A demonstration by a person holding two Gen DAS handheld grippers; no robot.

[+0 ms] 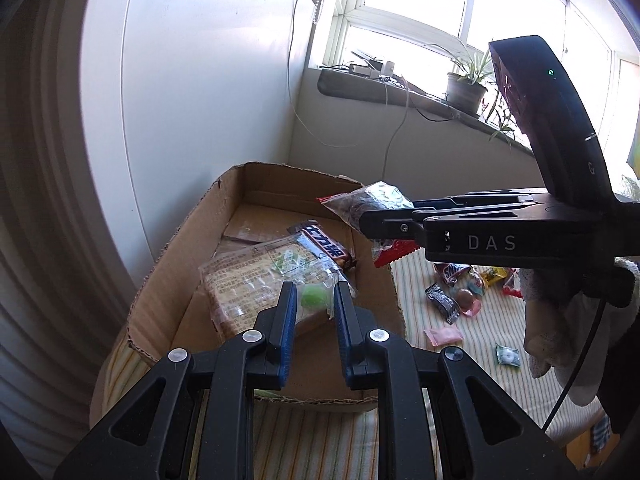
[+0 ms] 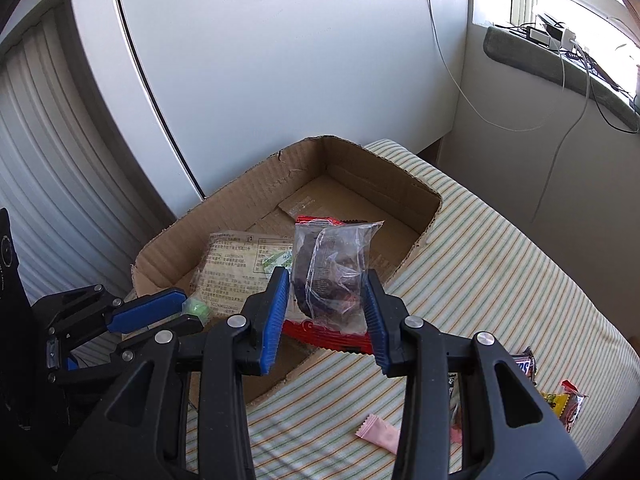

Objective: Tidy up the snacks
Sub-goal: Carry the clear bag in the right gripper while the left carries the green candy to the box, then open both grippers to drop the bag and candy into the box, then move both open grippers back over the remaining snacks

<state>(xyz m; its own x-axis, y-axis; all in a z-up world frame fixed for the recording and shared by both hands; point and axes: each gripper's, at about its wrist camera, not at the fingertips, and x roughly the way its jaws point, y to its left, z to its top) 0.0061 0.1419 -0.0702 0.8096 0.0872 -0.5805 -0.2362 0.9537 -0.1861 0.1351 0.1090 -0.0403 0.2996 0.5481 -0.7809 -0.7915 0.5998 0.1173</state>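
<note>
Held item, right: clear packet of dark snack [image 2: 332, 268], with a red wrapper [image 2: 324, 334] below it, clamped between the blue fingers of the right gripper [image 2: 326, 312]. Fingers stand partly closed, pressing on the packet from both sides.
Position of right load: suspended above the near edge of the cardboard box [image 2: 240, 208], probably so that it would fall inside the walls on release.
Held item, left: small green candy [image 1: 314, 298] in a clear wrapper, pinched between the narrow-set fingers of the left gripper [image 1: 314, 300]. Gap is slight, matched to a small object.
Position of left load: over the box's near end, above the items already stored.
Box contents: flat pale biscuit pack [image 1: 256, 284] and a brown bar with a red and white label [image 1: 326, 248], both lying on the box floor.
Box placement: at one end of the striped surface [image 2: 500, 264], beside a white wall panel; open top faces both grippers.
Unsorted stock: loose sweets and wrappers [image 1: 464, 292] scattered on the striped cloth well apart from the box, including a pink sachet [image 2: 378, 434].
Task stage, judged: both loads are ready to deposit; much of the scattered stock is still to be collected.
Risk, judged: the crinkled packet may snag on the fingers on release.
</note>
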